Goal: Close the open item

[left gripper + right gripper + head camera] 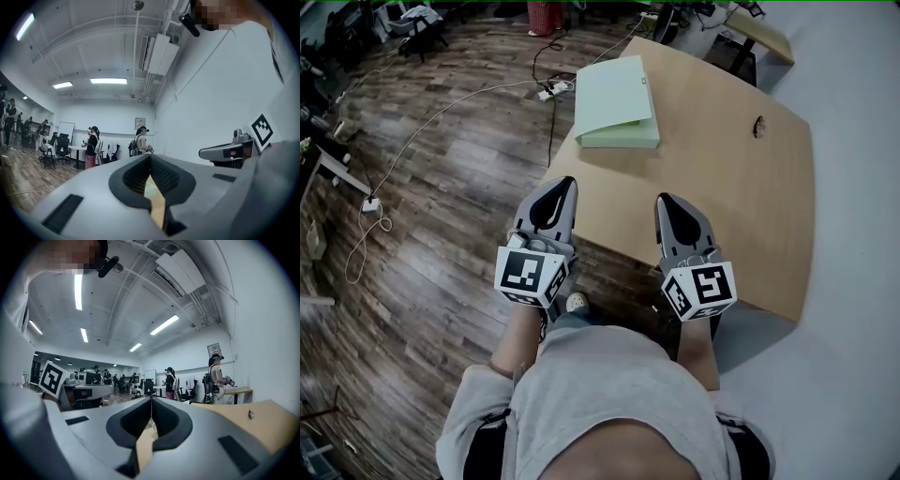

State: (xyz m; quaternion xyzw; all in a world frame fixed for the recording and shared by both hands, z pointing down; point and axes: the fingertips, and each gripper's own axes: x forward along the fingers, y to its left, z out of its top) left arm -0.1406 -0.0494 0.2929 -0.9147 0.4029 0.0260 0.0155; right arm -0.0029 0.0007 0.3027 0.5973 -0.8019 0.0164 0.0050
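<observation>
The left hand-held gripper [564,186] and right hand-held gripper [666,201] are showing grey shells, black jaw linings and white cubes [530,274] bearing black square markers; the person is wearing a pale grey shirt [609,394].

Folder [617,103] on table [741,206], far-left corner; floor [441,187] left of table.

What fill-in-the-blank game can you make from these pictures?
The folder on the table is light ____.
The left gripper and the right gripper both have their jaws ____.
The white power strip lies on the ____.
Missing words: green; shut; floor.
</observation>
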